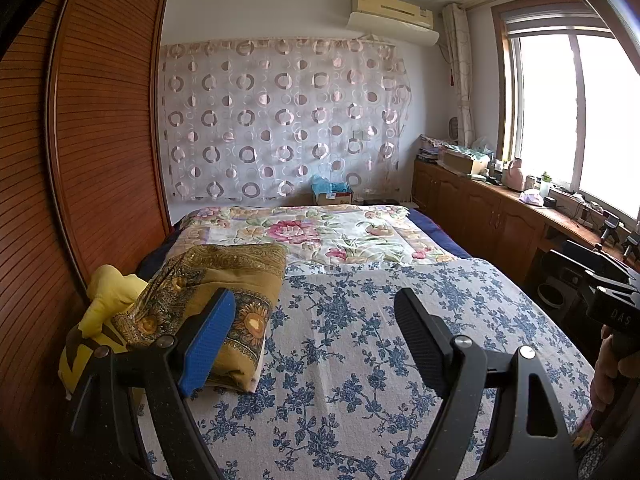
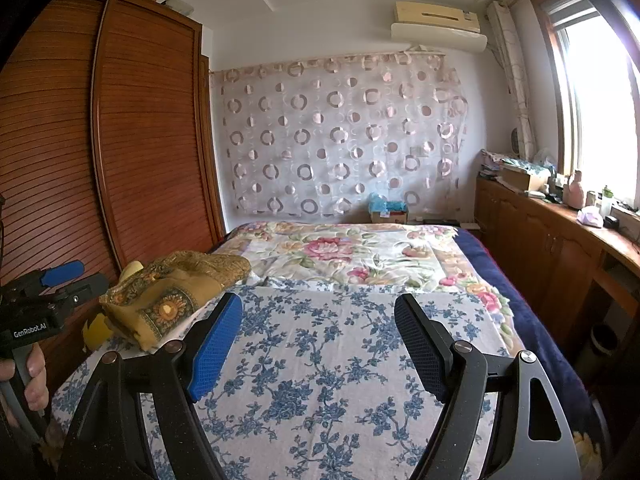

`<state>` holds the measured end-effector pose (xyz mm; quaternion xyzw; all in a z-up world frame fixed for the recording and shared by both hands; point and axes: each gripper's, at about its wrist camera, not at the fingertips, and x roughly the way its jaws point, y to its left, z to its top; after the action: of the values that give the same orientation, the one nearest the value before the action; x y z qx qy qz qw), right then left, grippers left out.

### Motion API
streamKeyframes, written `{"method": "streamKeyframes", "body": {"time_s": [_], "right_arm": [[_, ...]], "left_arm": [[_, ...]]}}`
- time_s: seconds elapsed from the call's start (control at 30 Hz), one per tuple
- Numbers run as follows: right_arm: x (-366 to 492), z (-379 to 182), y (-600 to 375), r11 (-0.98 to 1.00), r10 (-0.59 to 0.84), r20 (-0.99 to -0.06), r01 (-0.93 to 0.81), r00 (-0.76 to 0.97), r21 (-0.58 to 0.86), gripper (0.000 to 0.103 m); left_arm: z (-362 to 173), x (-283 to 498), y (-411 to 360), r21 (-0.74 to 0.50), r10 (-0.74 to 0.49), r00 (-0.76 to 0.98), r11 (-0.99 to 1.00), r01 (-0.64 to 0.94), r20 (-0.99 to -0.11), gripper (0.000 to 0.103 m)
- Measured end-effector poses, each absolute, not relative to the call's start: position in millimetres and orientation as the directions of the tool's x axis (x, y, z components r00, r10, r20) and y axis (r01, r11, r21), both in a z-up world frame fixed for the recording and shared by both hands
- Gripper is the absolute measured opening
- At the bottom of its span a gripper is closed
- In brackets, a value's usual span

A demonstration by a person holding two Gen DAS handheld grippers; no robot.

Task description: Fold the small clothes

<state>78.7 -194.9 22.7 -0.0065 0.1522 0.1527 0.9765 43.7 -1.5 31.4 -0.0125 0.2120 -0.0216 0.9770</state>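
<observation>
both grippers, left gripper [image 1: 316, 332] and right gripper [image 2: 318, 336], hover wide open and empty over the bed [image 1: 360, 360]. folded brown cloth [image 1: 224, 292] and yellow garment [image 1: 108, 292] lie at the bed's left edge.

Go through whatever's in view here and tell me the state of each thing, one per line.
Left gripper: jaws open, empty.
Right gripper: jaws open, empty.
Brown patterned cloth: loosely bunched on the bed, not folded.
Yellow garment: crumpled, partly under the brown cloth.
Blue floral sheet: spread flat.
Wardrobe doors: closed.
</observation>
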Motion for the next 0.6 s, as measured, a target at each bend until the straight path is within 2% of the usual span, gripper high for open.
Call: {"method": "streamKeyframes", "body": {"time_s": [0.6], "right_arm": [[78.7,22.9,-195.5,0.954,0.295,-0.299,-0.299,0.907,0.034,0.080]], "left_arm": [[30.9,43.5,0.4,-0.033,-0.047,0.909,0.999,0.036,-0.413,0.082]]}}
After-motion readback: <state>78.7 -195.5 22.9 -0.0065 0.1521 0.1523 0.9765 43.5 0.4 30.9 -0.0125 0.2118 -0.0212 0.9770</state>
